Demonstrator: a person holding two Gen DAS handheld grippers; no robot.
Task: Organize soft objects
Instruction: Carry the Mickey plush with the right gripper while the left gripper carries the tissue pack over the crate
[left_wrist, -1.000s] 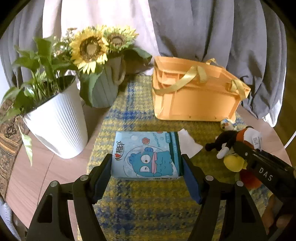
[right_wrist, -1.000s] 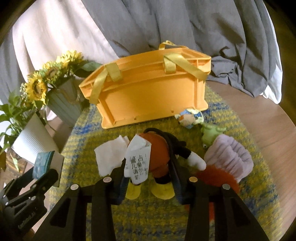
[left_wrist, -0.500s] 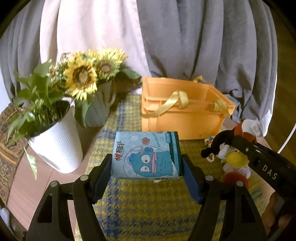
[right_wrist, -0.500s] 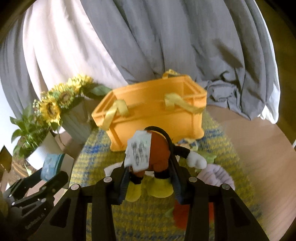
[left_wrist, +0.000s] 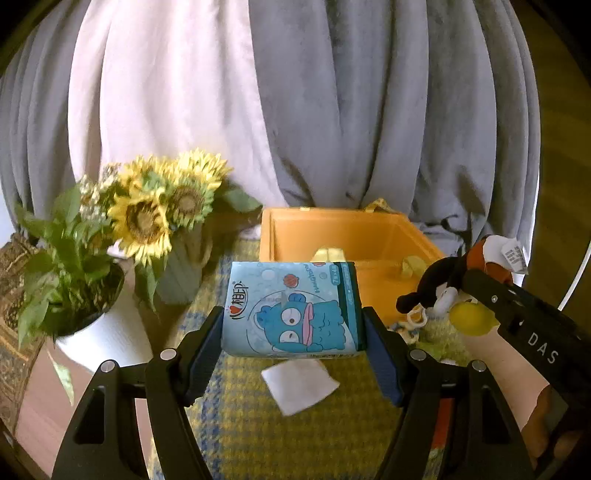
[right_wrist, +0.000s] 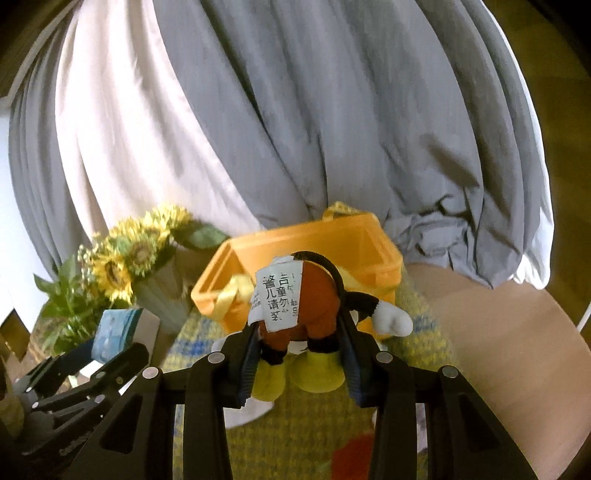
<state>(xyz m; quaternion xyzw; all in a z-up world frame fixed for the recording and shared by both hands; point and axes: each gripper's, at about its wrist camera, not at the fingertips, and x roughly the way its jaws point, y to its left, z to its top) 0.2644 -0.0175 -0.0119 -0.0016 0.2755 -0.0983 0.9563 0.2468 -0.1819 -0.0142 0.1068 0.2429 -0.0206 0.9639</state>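
Holding left: left tongs (left_wrist: 293, 325) clamp the blue tissue pack (left_wrist: 291, 308).
Holding right: right tongs (right_wrist: 299, 339) clamp the plush toy (right_wrist: 314, 314).
Beyond: orange basket (right_wrist: 384, 258) on the desk (right_wrist: 498, 332).

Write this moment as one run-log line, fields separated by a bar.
left gripper: shut on tissue pack | right gripper: shut on plush toy | orange basket: ahead, open

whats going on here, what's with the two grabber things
A person is tidying soft things using two handheld grippers. The left gripper is clamped on a blue tissue pack, the right gripper on a plush toy. Both are held up in front of the open orange basket. A white tissue lies on the yellow mat.
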